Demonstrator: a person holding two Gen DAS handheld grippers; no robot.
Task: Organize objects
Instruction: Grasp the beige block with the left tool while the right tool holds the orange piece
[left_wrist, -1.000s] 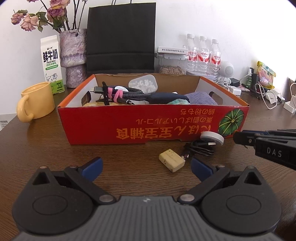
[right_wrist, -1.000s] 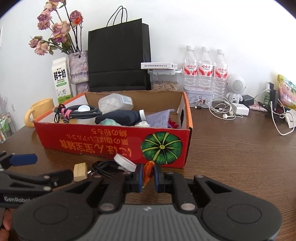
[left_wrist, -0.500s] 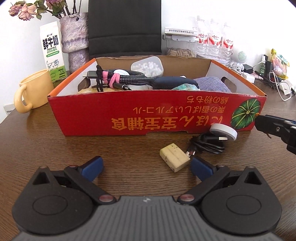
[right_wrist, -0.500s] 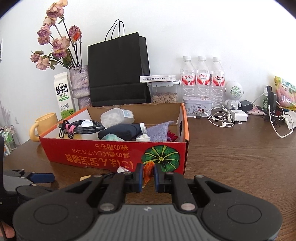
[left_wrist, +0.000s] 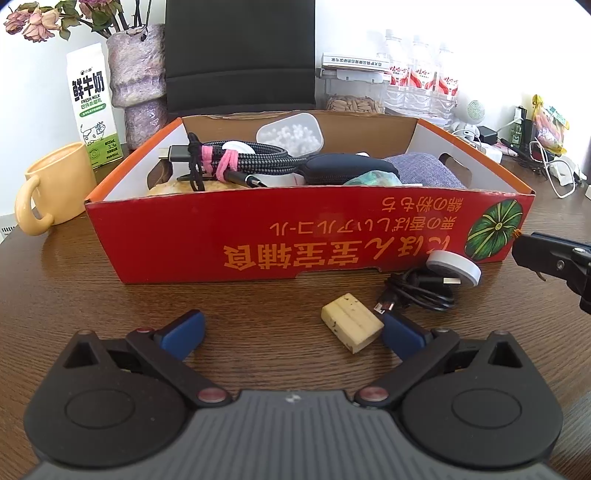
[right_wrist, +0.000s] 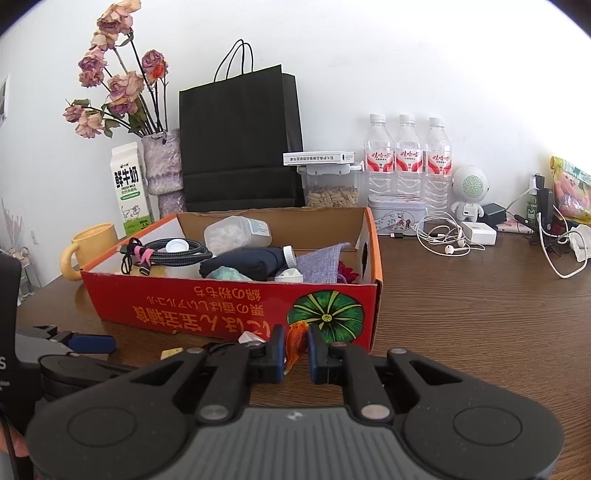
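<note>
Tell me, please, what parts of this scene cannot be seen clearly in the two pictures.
- Orange thing, right wrist view: pinched in the right gripper; fingers hide most of it, so its kind is unclear.
- Cable, right wrist view: mostly behind that gripper.
- Box bottom, both views: buried under its contents.
- Right gripper, left wrist view: cut by the right edge.
- Left gripper: open, nothing between the fingers.

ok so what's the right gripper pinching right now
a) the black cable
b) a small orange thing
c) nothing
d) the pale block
b: the right gripper is shut on a small orange thing, in front of the red box; the pale block and black cable lie on the table.
</note>
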